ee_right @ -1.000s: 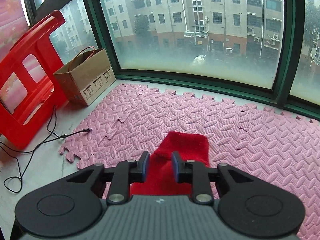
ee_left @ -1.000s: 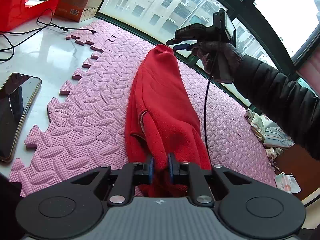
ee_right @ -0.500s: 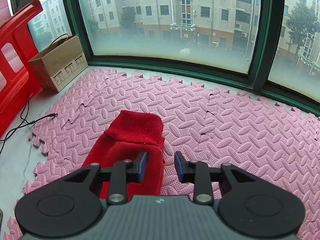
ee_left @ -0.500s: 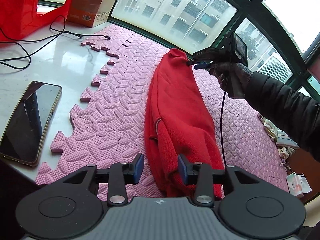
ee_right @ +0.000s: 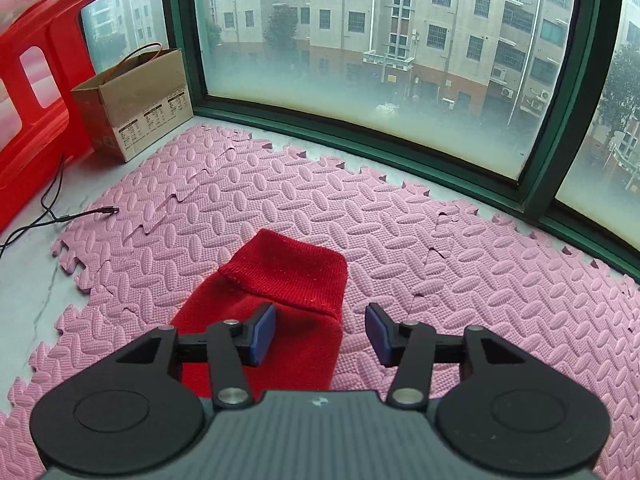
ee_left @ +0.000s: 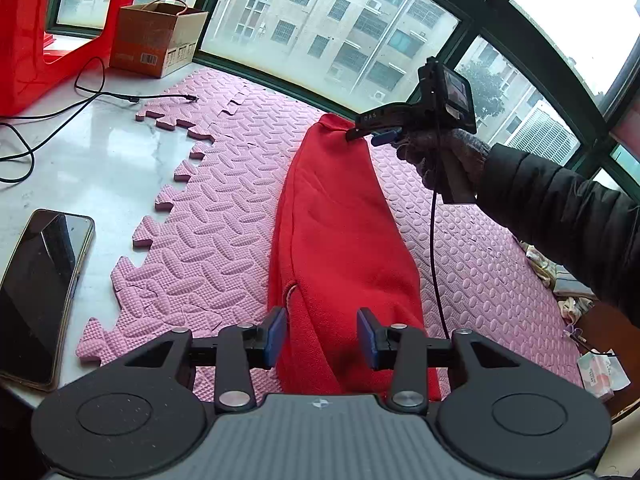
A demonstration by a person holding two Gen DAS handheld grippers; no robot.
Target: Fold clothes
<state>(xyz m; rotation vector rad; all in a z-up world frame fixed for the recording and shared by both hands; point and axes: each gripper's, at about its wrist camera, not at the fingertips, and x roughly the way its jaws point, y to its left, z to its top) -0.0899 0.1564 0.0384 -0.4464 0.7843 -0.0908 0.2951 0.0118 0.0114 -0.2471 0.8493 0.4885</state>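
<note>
- Smartphone [ee_left: 38, 296] lies at the frame's lower left on the white counter [ee_left: 92, 168].
- Red fleece garment [ee_left: 340, 240] lies lengthwise at centre on the pink foam mat [ee_left: 224, 216].
- Left gripper [ee_left: 322, 338] is spread over its near end.
- Right gripper [ee_right: 320, 334], upper right in the left wrist view, is spread above the knit cuff [ee_right: 292, 272].

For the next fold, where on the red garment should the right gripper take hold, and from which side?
Probably the ribbed cuff of the red garment: it lies flat at the far end. Bring the open right gripper down from above, straddling the cuff's edge.
</note>
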